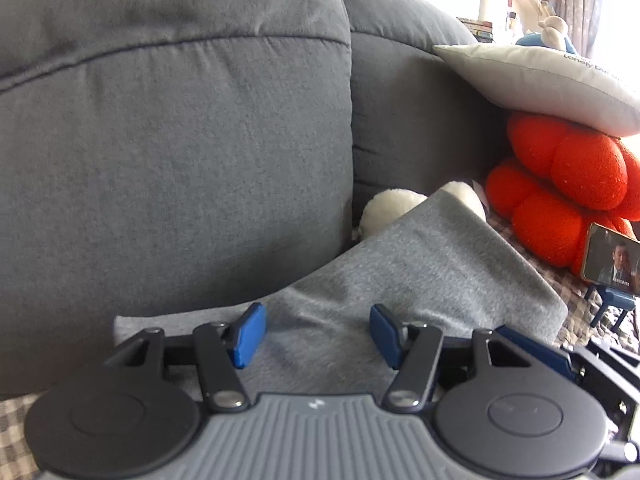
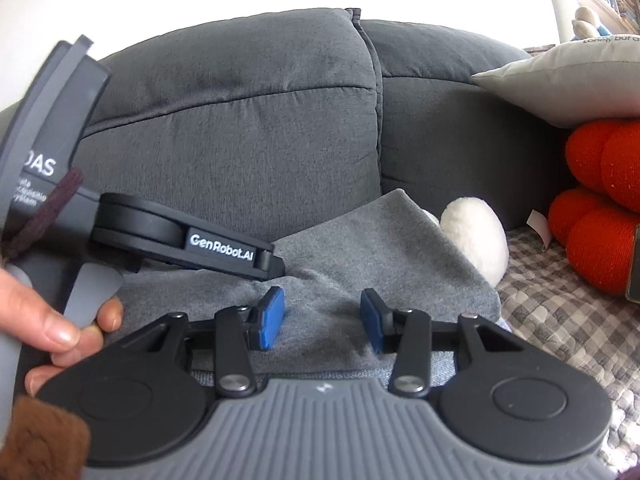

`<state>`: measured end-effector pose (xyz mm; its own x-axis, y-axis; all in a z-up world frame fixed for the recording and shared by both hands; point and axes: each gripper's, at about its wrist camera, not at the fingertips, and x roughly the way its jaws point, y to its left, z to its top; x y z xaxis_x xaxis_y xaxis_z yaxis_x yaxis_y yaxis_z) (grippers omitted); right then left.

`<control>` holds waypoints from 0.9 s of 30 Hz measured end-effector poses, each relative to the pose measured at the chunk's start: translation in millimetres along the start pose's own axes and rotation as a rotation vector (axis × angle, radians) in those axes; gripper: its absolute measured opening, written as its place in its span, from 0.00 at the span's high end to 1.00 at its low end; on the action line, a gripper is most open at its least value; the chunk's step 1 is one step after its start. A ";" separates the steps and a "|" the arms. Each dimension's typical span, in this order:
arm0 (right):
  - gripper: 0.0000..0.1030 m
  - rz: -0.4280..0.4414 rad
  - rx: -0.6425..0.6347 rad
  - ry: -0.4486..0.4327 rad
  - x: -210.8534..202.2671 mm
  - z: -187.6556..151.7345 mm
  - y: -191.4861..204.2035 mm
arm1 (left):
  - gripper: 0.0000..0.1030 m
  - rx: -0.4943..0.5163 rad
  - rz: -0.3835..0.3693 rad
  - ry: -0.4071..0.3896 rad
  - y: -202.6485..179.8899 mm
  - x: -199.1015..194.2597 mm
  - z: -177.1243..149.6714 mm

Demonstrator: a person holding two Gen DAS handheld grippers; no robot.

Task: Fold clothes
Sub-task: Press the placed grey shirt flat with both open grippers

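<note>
The dark grey sofa (image 2: 256,120) fills most of what I see, and I use it as my landmark. Its two back cushions stand upright behind everything, and its seat wears a grey-and-white checked cover (image 2: 560,320).

The grey garment (image 1: 420,264) lies on that seat, in front of the seam between the two back cushions. It is folded into a flat slab with soft creases, and its far corner leans up over a white plush toy (image 2: 476,232) that sits against the sofa back.

At the sofa's right end a pale grey pillow (image 1: 540,80) with printed lettering rests on top of a red bobbled cushion (image 1: 560,184). In front of that cushion a phone (image 1: 610,258) stands on a small blue stand, its screen lit.

My left tool (image 1: 316,334) hovers low over the near part of the garment, its blue pads spread wide with cloth showing in the gap between them; I cannot tell whether they touch the fabric. My right tool (image 2: 322,326) hangs over the garment's near edge, likewise spread and pinching nothing. In the right wrist view the left tool's black body, marked GenRobot.AI, reaches in over the garment, held by a hand (image 2: 52,332) with a brown sleeve cuff below it.
</note>
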<state>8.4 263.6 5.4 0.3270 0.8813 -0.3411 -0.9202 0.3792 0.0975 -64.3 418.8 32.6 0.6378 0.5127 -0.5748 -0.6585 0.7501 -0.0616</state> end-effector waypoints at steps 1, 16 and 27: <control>0.50 -0.007 0.010 -0.007 -3.0 1.4 -1.4 | 0.42 0.002 0.001 -0.010 -1.1 -6.3 -0.7; 0.41 -0.094 0.156 0.008 -7.4 -2.3 -31.0 | 0.42 0.060 0.015 -0.111 6.8 -60.5 -33.0; 0.32 -0.123 0.214 0.010 -9.0 -2.7 -41.6 | 0.42 0.046 -0.001 -0.123 12.9 -78.2 -46.4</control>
<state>43.2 239.1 1.9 0.4304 0.8227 -0.3714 -0.8071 0.5350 0.2499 -141.1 369.0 38.9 0.6846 0.5568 -0.4704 -0.6404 0.7677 -0.0231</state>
